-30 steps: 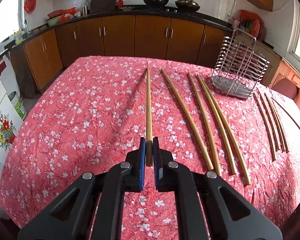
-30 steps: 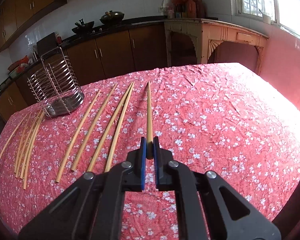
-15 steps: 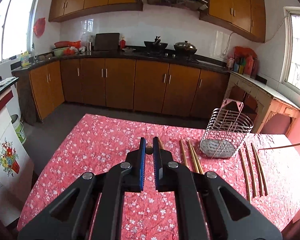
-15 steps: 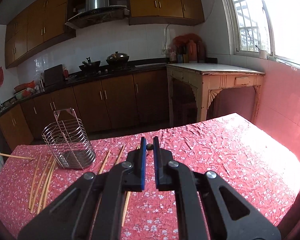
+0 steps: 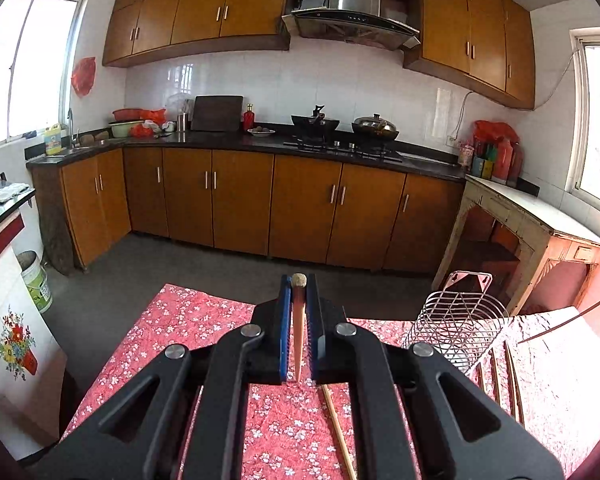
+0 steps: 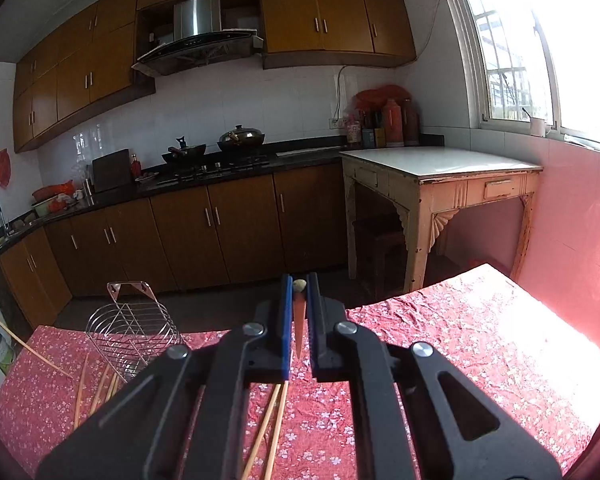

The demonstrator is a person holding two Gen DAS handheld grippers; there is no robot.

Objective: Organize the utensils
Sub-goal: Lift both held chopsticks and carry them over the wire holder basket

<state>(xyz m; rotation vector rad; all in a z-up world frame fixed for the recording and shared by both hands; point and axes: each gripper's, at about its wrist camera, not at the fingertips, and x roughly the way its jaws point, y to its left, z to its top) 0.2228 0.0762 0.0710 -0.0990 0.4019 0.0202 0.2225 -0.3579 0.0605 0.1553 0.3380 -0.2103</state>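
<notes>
My left gripper (image 5: pixel 299 300) is shut on a bamboo chopstick (image 5: pixel 299 320) that points straight away, seen end-on, lifted above the table. My right gripper (image 6: pixel 299 300) is shut on another chopstick (image 6: pixel 299 330), also held end-on in the air. The wire utensil basket (image 5: pixel 456 328) stands on the red floral tablecloth (image 5: pixel 188 320), right of my left gripper; in the right wrist view the basket (image 6: pixel 130 336) is to the left. Loose chopsticks (image 6: pixel 266 428) lie on the cloth below both grippers, with more (image 5: pixel 500 376) beside the basket. The other held chopstick shows at each view's edge (image 5: pixel 560 324).
Brown kitchen cabinets (image 5: pixel 240 196) and a counter with a stove and pots (image 5: pixel 340 128) stand beyond the table's far edge. A cream side table (image 6: pixel 440 184) stands at the right, against a pink wall (image 6: pixel 572 220). A paint bucket (image 5: pixel 36 280) is on the floor at left.
Both grippers have lifted their chopsticks off the cloth and tilted upward, so the views now face the kitchen wall. The chopsticks now appear end-on rather than lying lengthwise.
</notes>
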